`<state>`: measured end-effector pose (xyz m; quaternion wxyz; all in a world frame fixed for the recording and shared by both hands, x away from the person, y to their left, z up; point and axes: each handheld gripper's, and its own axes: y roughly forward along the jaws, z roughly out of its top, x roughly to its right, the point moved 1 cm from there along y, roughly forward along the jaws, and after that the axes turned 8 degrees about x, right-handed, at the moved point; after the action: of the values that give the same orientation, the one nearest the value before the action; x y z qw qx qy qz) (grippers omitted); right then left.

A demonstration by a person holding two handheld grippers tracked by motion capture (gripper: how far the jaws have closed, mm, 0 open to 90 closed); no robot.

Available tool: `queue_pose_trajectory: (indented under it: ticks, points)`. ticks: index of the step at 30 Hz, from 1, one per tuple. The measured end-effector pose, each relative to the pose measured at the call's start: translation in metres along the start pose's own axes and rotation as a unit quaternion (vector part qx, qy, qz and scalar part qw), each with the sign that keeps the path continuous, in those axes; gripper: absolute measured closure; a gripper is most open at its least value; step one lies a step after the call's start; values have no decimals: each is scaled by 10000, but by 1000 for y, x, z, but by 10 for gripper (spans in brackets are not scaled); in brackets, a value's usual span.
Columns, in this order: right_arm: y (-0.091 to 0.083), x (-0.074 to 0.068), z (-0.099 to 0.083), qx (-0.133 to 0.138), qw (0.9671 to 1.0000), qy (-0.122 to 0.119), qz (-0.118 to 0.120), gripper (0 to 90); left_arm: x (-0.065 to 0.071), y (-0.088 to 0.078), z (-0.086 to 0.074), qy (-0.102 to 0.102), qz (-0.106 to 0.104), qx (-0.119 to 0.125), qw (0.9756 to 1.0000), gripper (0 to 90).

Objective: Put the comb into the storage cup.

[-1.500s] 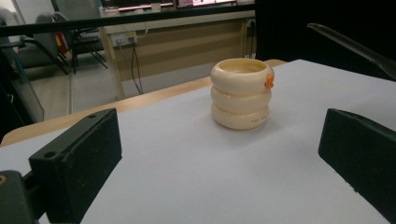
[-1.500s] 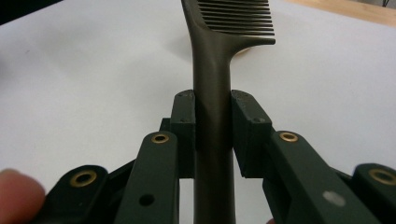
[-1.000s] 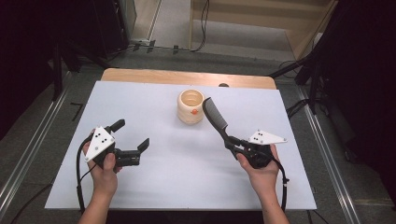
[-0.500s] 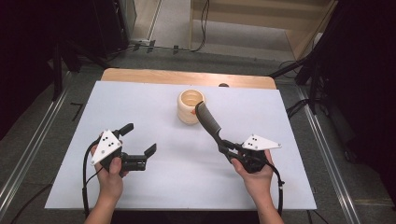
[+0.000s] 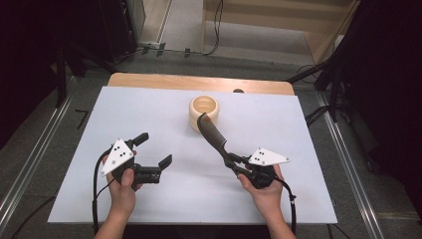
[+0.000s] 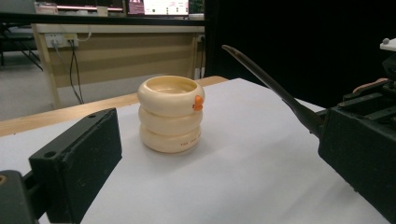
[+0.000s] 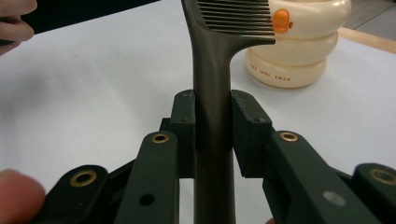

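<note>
Comb [image 5: 213, 135] handle sits clamped between the jaws of the right gripper [image 5: 238, 164], its toothed end raised and reaching to the near side of the cream ringed cup [image 5: 203, 111], perhaps just touching its rim. Beyond, the cup stands upright on the white table [image 5: 149, 107]. Left gripper [image 5: 154, 155] hovers well apart, jaws spread and empty

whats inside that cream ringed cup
In the left gripper view the cream cup shows just its pale inner wall near the rim; its near wall covers the bottom. The comb tip is above its rim.
</note>
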<state>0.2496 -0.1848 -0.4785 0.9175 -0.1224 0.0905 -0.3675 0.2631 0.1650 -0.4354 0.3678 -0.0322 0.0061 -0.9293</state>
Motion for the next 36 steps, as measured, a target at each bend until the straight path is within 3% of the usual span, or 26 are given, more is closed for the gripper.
queue_pose_trajectory:
  ticks: [13,18,21,28,31,36]
  points:
    - [7,-14,-1,86,9997,-112,205,709,7,4,-1,-73,-163,40,9998,0]
    - [10,-20,0,94,9995,-147,256,709,9,6,-2,-191,-257,30,9995,0]
    - [11,-23,0,96,9994,-181,283,709,11,8,-2,-231,-165,24,9996,62]
    - [14,-30,1,138,9990,-208,371,709,15,9,-1,-407,-280,88,9987,69]
    - [15,-33,1,139,9988,-253,383,709,17,10,0,-479,-187,79,9986,139]
    - [17,-37,2,158,9985,-311,419,709,18,13,-1,-674,-236,19,9974,166]
